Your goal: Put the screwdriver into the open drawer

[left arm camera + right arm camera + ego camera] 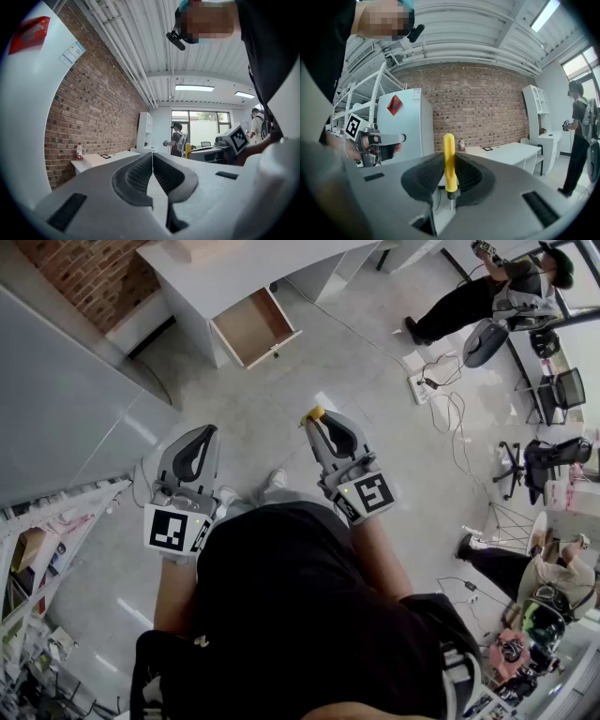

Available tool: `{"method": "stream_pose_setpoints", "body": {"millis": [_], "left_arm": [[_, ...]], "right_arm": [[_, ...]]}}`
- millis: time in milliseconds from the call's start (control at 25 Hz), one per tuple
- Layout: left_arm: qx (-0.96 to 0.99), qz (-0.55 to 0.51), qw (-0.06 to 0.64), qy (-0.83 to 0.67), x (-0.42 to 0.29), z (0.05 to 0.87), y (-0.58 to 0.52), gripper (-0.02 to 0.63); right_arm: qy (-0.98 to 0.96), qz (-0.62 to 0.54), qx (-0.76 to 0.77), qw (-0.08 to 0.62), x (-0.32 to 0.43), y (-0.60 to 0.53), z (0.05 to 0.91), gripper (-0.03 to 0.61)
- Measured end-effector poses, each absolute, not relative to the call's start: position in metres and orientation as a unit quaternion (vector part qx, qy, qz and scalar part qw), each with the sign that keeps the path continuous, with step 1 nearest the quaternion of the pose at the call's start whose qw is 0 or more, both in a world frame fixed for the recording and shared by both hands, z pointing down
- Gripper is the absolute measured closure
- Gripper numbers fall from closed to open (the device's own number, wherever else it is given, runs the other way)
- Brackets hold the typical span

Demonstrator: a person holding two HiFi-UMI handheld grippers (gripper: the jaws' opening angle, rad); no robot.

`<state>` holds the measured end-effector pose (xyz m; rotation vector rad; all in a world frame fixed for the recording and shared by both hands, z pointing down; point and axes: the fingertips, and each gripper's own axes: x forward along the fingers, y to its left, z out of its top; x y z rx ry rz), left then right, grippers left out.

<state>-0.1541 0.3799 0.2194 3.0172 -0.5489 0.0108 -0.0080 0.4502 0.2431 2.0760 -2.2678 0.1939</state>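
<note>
The screwdriver has a yellow handle and stands upright between the ribbed pads of my right gripper, which is shut on it with the metal shaft pointing down. In the head view its yellow end pokes out of the right gripper above the floor. My left gripper is held beside it at the left, shut, with nothing in it. The open drawer is pulled out of a white desk ahead, its wooden bottom bare. Both grippers are well short of it.
A power strip with loose cables lies on the floor to the right. Office chairs and other people are at the right. A white cabinet and shelves stand at the left. A bottle stands on the desk.
</note>
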Motion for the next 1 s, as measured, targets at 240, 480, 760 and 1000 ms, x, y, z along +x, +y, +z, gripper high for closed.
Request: {"method": "stream_pose_setpoints", "body": {"millis": [240, 480, 760, 1000], "left_arm": [[0.982, 0.031, 0.041, -0.182, -0.137, 0.227, 0.391, 0.607], [0.98, 0.028, 0.037, -0.196, -0.118, 0.217, 0.39, 0.607], [0.981, 0.06, 0.0, -0.186, -0.08, 0.219, 0.405, 0.607], [0.974, 0.077, -0.002, -0.215, -0.053, 0.226, 0.4, 0.607]], "right_arm": [[-0.741, 0.044, 0.669, 0.041, 0.006, 0.458, 0.241, 0.5], [-0.749, 0.041, 0.661, 0.019, 0.031, 0.461, 0.236, 0.5], [-0.754, 0.04, 0.655, 0.011, 0.069, 0.472, 0.238, 0.5], [-0.755, 0.05, 0.654, 0.01, 0.095, 0.475, 0.249, 0.5]]}}
